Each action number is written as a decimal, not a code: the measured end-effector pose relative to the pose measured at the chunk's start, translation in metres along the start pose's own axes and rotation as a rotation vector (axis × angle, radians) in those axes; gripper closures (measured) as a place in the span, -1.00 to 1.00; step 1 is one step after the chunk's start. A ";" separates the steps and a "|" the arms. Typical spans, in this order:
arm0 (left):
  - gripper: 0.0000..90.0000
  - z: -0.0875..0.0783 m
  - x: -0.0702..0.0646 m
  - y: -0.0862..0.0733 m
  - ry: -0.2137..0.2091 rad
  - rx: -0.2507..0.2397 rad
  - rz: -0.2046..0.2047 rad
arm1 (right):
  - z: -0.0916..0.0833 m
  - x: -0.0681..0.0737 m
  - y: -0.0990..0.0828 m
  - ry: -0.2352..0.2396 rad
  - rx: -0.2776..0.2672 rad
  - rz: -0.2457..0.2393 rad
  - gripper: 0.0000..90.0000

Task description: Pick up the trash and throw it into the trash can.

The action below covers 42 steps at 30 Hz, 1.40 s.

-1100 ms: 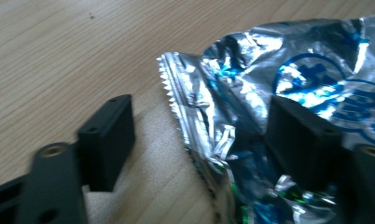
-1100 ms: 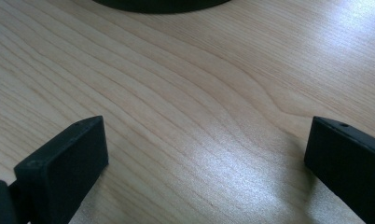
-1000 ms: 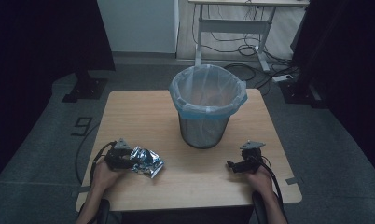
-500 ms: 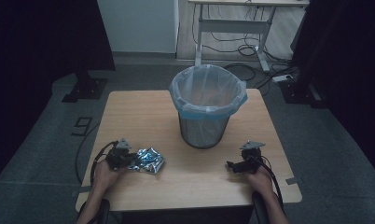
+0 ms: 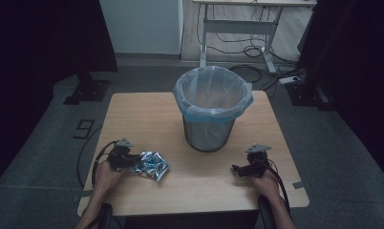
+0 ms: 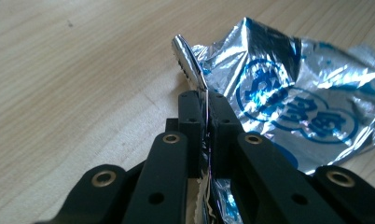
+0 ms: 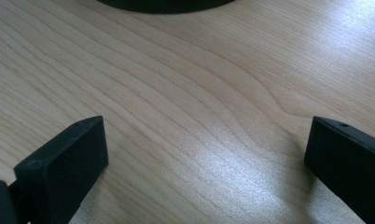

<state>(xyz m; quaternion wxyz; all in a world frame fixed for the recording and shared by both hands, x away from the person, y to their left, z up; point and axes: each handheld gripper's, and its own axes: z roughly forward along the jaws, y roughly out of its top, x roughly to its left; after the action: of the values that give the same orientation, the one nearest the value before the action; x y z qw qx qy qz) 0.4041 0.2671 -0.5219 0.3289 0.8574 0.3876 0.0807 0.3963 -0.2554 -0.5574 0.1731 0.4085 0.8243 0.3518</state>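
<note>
Grey floor (image 5: pixel 147 76); white wall (image 5: pixel 142 24); desk frame w/ cables (image 5: pixel 238 28); dark curtains (image 5: pixel 37 38).

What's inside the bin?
The bin is lined with a clear bag with a blue edge. Inside looks empty, with a brownish bottom, but the near wall hides part of it.

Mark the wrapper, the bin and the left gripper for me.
wrapper (image 6: pixel 293 98), left gripper view, on its printed foil face.
bin (image 5: pixel 209 136), high view, on its mesh wall.
left gripper (image 6: pixel 207 105), left gripper view, at the jaw tips shut on the wrapper's edge.
</note>
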 end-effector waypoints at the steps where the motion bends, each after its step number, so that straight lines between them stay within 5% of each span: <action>1: 0.91 -0.001 0.000 0.002 -0.003 -0.004 -0.005 | 0.000 0.000 0.000 0.000 0.000 0.000 -1.00; 42: 0.91 -0.076 0.003 0.107 -0.055 -0.062 0.041 | 0.000 0.000 0.000 0.000 0.001 -0.002 -1.00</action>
<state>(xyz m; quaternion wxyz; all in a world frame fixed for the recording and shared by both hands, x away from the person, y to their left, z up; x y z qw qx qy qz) 0.4416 0.2556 -0.3964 0.3641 0.8564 0.3582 0.0757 0.3963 -0.2555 -0.5573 0.1732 0.4079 0.8248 0.3512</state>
